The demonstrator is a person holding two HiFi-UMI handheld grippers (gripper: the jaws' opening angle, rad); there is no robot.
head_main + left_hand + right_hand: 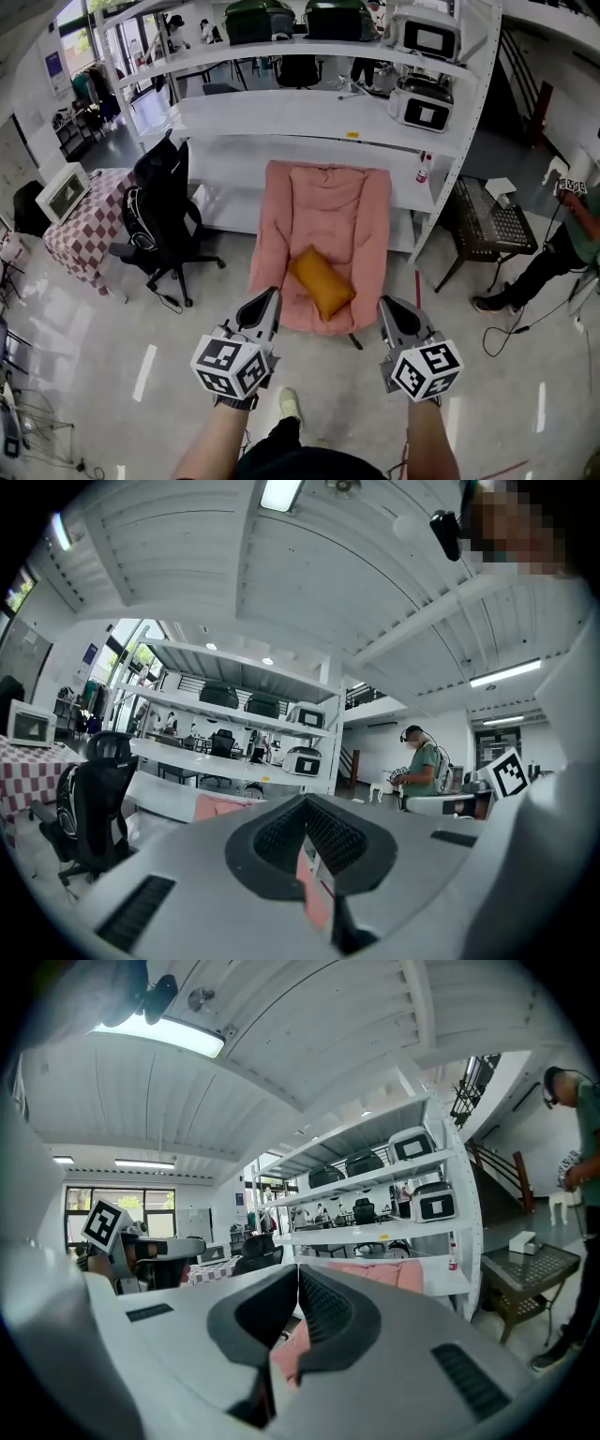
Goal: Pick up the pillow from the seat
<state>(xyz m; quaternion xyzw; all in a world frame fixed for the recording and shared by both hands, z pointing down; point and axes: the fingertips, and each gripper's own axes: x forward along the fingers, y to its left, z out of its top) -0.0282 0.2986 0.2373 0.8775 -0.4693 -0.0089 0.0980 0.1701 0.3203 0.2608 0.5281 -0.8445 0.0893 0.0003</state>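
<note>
An orange pillow [321, 279] lies tilted on the seat of a pink padded chair [322, 216] in the head view. My left gripper [272, 298] hovers just in front of the chair's left front corner, jaws shut and empty. At the right front corner my right gripper [386, 307] is likewise shut, with nothing held. Neither touches the pillow. In the left gripper view the left gripper [306, 803] has its jaw tips together, and the pink chair [216, 807] peeks over them. The right gripper view shows the right gripper [298, 1274] closed, the pink chair [375, 1272] beyond.
White shelving [319, 112] with appliances stands behind the chair. A black office chair [159, 211] is to the left, beside a checkered table [89, 225] with a microwave. A dark wire side table [492, 220] and a standing person [562, 248] are to the right.
</note>
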